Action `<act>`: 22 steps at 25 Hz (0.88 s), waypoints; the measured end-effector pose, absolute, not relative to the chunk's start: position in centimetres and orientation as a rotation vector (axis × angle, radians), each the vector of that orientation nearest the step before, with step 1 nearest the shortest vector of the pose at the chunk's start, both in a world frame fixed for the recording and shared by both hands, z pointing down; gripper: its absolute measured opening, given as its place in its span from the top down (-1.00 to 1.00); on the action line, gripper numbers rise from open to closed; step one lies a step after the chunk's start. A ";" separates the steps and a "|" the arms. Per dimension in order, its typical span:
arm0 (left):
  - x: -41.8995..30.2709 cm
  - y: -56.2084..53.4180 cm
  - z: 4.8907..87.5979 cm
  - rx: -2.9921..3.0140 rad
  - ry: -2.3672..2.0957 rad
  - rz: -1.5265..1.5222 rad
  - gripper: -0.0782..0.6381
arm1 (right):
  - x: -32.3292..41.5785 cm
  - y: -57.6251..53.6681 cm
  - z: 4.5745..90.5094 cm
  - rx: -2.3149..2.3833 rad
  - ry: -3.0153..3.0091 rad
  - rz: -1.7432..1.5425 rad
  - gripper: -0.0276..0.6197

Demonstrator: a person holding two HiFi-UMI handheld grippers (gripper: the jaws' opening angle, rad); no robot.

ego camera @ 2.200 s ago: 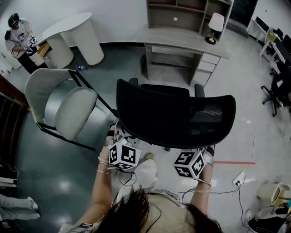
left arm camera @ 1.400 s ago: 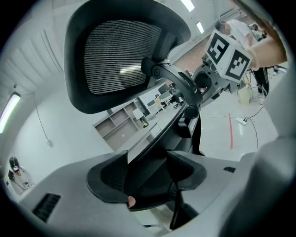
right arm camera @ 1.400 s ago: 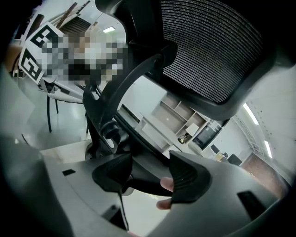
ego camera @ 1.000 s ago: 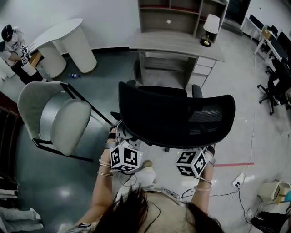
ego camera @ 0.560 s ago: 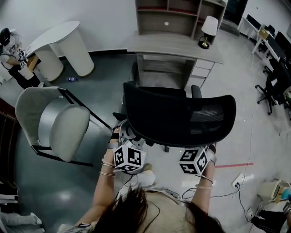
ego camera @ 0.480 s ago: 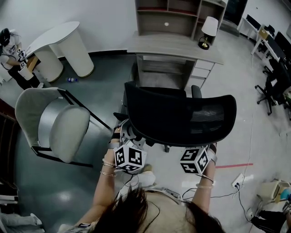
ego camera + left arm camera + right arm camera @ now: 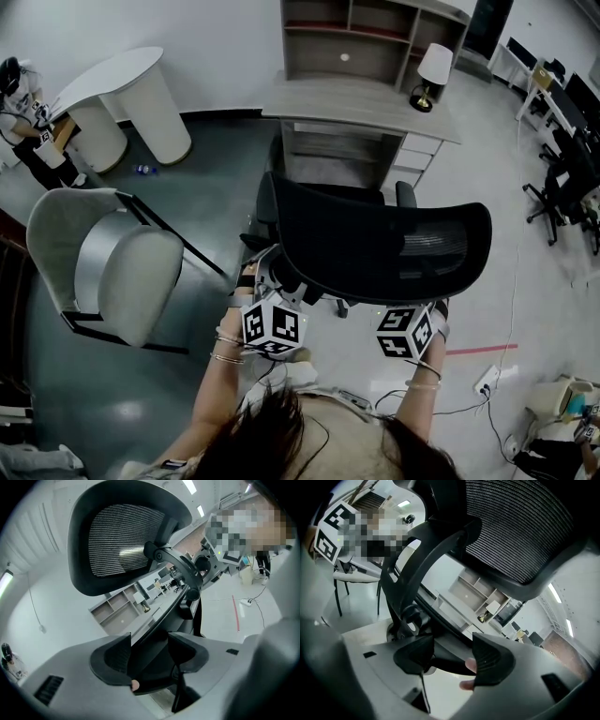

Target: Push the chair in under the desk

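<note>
A black office chair (image 7: 375, 246) with a mesh back stands in front of me, its back toward me, a short way from the grey desk (image 7: 361, 97). The desk's kneehole (image 7: 336, 159) lies straight beyond the chair. Both grippers reach in below the chair's back, so the head view shows only their marker cubes, left (image 7: 273, 329) and right (image 7: 405, 332). In the left gripper view my left gripper (image 7: 151, 660) is shut on a black bar of the chair's back frame (image 7: 161, 620). My right gripper (image 7: 452, 660) is likewise shut on a black frame bar (image 7: 440, 660), with fingertips showing behind it.
A grey shell chair (image 7: 117, 267) stands close at the left. A white curved table (image 7: 131, 89) and a person (image 7: 21, 89) are at the far left. A lamp (image 7: 431, 73) sits on the desk, drawers (image 7: 415, 155) at its right. Black chairs (image 7: 562, 187) at right; power strip (image 7: 486, 381).
The black chair and both grippers have moved forward toward the desk and slightly right. The grey shell chair has slid leftward in view. Both grips are unchanged.
</note>
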State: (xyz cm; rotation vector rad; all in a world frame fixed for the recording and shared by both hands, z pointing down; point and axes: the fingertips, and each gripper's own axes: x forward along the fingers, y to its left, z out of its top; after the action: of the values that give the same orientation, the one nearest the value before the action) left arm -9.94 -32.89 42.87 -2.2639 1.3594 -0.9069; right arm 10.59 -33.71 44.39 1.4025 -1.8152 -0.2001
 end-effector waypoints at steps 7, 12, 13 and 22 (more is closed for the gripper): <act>-9.8 -34.4 42.8 -2.268 1.317 -0.888 0.08 | 10.8 -35.3 44.3 1.413 -1.801 -0.194 0.15; -9.7 -35.5 42.9 -2.258 1.297 -0.888 0.08 | 10.9 -36.3 44.3 1.416 -1.793 -0.186 0.15; -9.7 -35.6 42.9 -2.258 1.291 -0.890 0.08 | 10.9 -36.5 44.3 1.419 -1.790 -0.184 0.15; -9.4 -37.2 42.7 -2.260 1.263 -0.881 0.08 | 11.2 -38.0 44.3 1.445 -1.775 -0.180 0.15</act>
State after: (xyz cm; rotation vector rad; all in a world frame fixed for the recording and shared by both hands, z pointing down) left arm -9.43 -37.18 42.71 -2.2602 1.2632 -0.8812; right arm 11.19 -38.04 44.25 1.4454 -1.7754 -0.1801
